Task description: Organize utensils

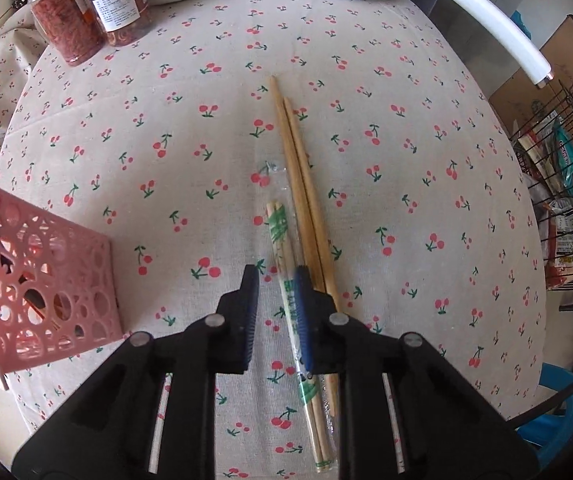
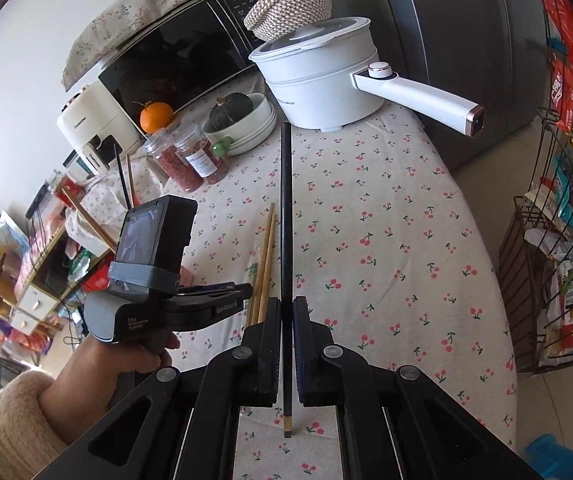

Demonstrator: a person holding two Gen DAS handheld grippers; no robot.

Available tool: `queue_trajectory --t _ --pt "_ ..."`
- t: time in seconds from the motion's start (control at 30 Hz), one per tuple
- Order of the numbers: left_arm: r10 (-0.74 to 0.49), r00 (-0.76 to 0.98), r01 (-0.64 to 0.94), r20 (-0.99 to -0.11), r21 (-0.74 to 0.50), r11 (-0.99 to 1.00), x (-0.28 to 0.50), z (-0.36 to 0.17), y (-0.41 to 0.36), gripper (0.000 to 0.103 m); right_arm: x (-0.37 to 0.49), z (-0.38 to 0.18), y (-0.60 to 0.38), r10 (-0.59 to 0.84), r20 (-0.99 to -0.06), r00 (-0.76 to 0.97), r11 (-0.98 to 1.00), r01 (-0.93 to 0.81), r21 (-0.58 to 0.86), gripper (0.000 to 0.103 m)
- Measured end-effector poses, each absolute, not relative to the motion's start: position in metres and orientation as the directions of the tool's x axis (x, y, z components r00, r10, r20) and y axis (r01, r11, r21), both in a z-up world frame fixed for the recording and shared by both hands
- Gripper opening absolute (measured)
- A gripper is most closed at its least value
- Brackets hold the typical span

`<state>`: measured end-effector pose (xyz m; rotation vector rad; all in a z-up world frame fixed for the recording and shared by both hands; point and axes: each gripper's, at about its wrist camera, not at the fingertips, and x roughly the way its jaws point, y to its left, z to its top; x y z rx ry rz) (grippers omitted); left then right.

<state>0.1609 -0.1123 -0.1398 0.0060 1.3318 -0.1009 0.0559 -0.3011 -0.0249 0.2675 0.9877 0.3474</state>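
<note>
Long black chopstick (image 2: 285, 216), gold-tipped, straight

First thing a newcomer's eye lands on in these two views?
The black chopstick, clamped in the right gripper and jutting toward the white pot. Next, the left gripper over the wrapped chopsticks, beside the bare wooden chopsticks on the cherry-print tablecloth.

Matt wooden chopsticks (image 1: 298, 168) on printed cloth (image 1: 406, 184)

The left gripper (image 2: 222, 292) has "GenRobot.AI" on its side and "Data Acquisition System" on its handle. The jar (image 2: 202, 160) label is too small to read.
</note>
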Motion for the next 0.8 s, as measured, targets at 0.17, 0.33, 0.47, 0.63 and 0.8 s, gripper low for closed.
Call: queue_trajectory --t 0.17,0.33,0.47,0.63,0.8 --pt "-0.003 0.209 0.095 -0.978 0.017 0.995 0.165 -0.147 -0.122 0.02 0.056 -0.027 -0.303 0.394 -0.77 0.502 0.917 -0.154 0.369 0.006" --pt "0.002 0.223 0.117 -0.975 0.028 0.993 0.163 -0.142 -0.132 0.005 0.057 -0.028 -0.304 0.379 -0.776 0.504 0.922 -0.133 0.364 0.006" --pt "-0.1 0.334 0.207 -0.937 -0.03 0.978 0.134 -0.104 -0.136 0.005 0.053 -0.02 -0.3 0.362 -0.767 0.529 0.929 -0.137 0.344 0.006" --pt "-0.22 0.473 0.303 -0.853 -0.077 0.95 0.087 -0.051 -0.116 0.005 0.046 -0.006 -0.29 0.36 -0.745 0.561 0.931 -0.168 0.323 0.006" --pt "-0.282 0.645 0.338 -0.71 -0.065 0.939 0.049 0.006 -0.073 0.001 0.039 0.01 -0.276 0.363 -0.721 0.59 0.931 -0.21 0.298 0.006"
